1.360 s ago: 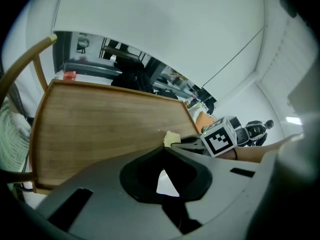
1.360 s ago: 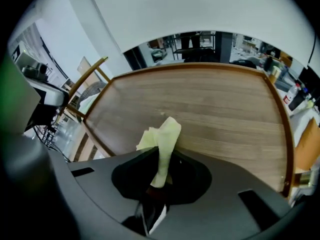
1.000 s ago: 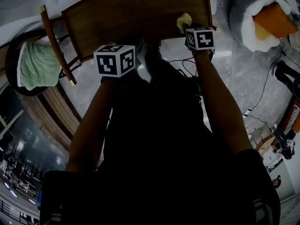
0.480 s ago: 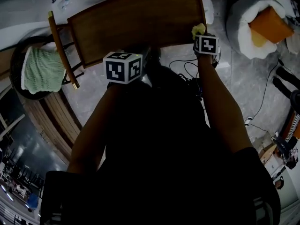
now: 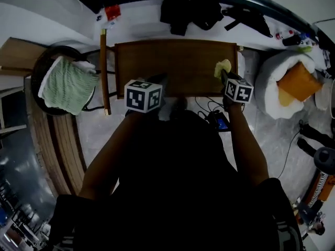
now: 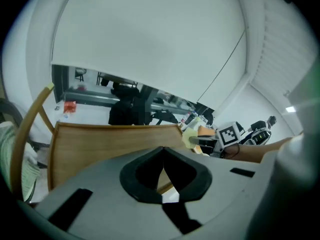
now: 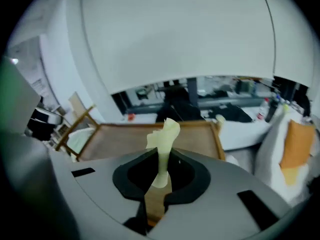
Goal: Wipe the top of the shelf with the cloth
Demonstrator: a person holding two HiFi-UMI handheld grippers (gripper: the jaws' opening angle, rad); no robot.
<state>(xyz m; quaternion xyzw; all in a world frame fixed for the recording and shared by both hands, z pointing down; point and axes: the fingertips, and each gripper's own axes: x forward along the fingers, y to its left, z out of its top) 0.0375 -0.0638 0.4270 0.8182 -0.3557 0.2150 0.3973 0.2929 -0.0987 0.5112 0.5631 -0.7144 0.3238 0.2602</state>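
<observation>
1 cloth (image 7: 167, 131) (yellow) in R gripper (image 7: 160, 159) | L gripper (image 6: 163, 154) closed | 1 shelf (image 5: 172, 61)

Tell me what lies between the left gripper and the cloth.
Only bare wood of the shelf top lies between the left gripper and the cloth, as the head view shows.

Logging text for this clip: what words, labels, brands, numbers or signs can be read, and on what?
None can be read.
The left gripper and right gripper bear only square marker patterns, no letters.
Red packet: print too small to read.
</observation>
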